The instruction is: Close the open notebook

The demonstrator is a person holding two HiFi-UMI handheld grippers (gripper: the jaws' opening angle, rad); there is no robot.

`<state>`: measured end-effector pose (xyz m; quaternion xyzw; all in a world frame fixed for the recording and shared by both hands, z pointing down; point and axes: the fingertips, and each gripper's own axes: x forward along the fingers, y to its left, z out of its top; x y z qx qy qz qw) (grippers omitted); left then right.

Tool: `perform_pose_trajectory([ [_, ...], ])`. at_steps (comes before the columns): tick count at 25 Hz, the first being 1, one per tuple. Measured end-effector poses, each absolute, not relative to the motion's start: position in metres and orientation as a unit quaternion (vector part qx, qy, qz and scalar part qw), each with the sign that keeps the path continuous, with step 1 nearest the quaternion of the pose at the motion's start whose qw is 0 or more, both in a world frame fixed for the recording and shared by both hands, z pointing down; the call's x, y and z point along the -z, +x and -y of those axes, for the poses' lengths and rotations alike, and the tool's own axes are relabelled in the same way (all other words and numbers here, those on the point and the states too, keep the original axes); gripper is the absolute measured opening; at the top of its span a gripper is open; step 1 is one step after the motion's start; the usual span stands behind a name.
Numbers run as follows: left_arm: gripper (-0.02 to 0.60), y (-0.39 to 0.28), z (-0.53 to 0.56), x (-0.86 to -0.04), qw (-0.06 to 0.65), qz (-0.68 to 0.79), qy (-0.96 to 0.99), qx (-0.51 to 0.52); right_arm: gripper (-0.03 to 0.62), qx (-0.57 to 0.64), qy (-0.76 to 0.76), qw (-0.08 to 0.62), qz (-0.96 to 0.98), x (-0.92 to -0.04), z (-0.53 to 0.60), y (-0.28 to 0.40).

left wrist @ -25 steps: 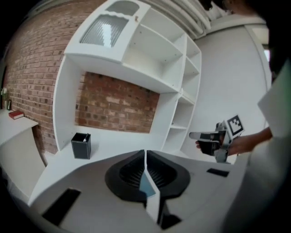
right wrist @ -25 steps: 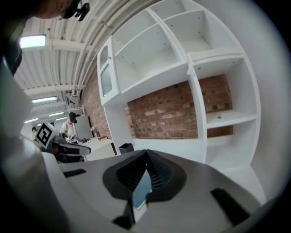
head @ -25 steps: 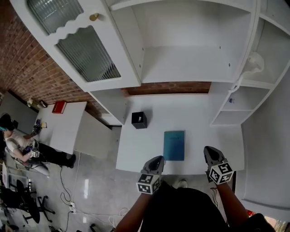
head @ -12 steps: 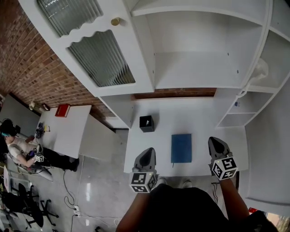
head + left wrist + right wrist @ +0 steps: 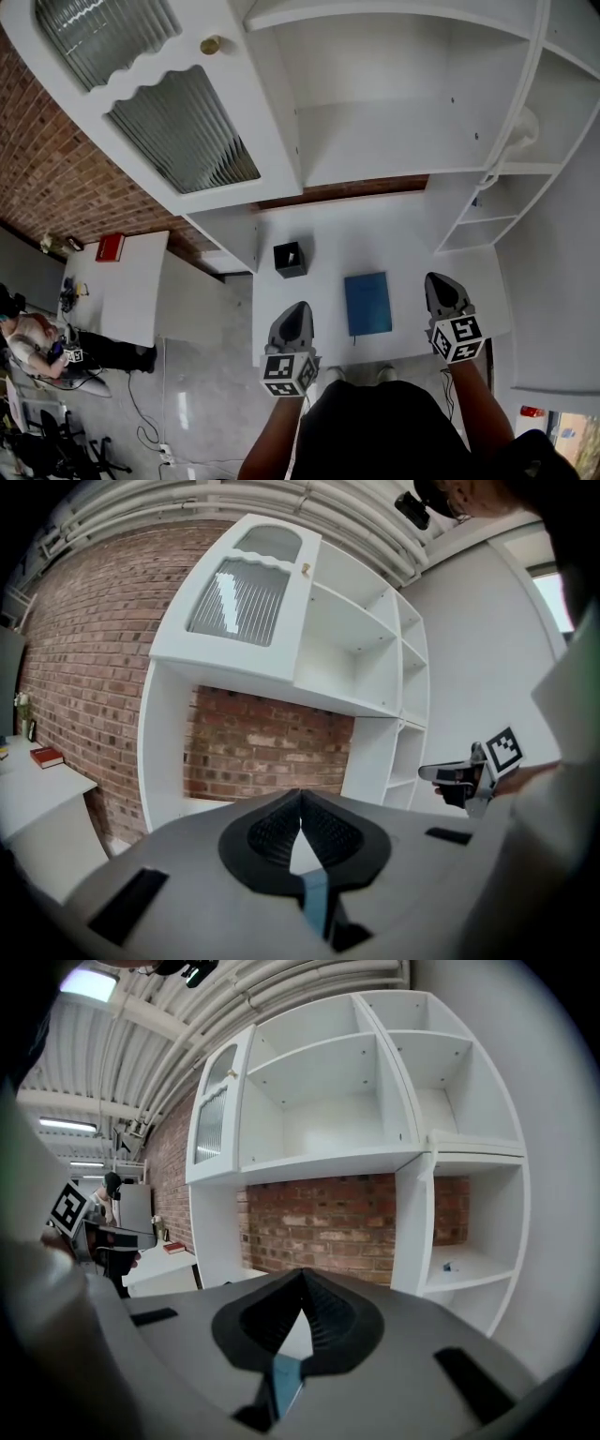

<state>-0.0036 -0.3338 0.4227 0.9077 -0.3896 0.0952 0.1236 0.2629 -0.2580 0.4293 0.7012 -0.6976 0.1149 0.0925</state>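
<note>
- The white shelf unit (image 5: 394, 122) fills the upper half of the head view. Its top and right side run off the frame, and its ribbed-glass door (image 5: 178, 131) stands swung open to the left; nothing can be made out behind the glass.
- The white desk (image 5: 403, 248) sits under the shelves. Its near edge is partly covered by the person's dark torso and forearms.
- The notebook (image 5: 367, 303) lies flat on the desk near the front edge, closed, blue cover up, between the two grippers and touching neither.
- The left gripper (image 5: 299, 307) is held over the desk's near left corner, beside the notebook. In the left gripper view its jaws (image 5: 300, 808) meet at the tips with nothing between them. A blue sliver shows low in the gap behind the tips, too small to identify.
- The right gripper (image 5: 437, 279) is held to the notebook's right. In the right gripper view its jaws (image 5: 302, 1288) are likewise together and empty, with a similar blue sliver below.
- A black box (image 5: 290, 260) stands on the desk's left part, well apart from the notebook. It is open at the top and its inside is too dark to read.
- A small blue item (image 5: 447, 1267) sits on a lower right shelf, too tiny to name.
</note>
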Motion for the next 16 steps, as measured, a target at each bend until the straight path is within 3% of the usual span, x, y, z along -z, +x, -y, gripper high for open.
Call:
perform_pose_trajectory([
  [16, 0.008, -0.011, 0.358, -0.426, 0.123, 0.38, 0.911, -0.099, -0.002, -0.113, 0.715, 0.085, 0.685, -0.425, 0.262, 0.265],
])
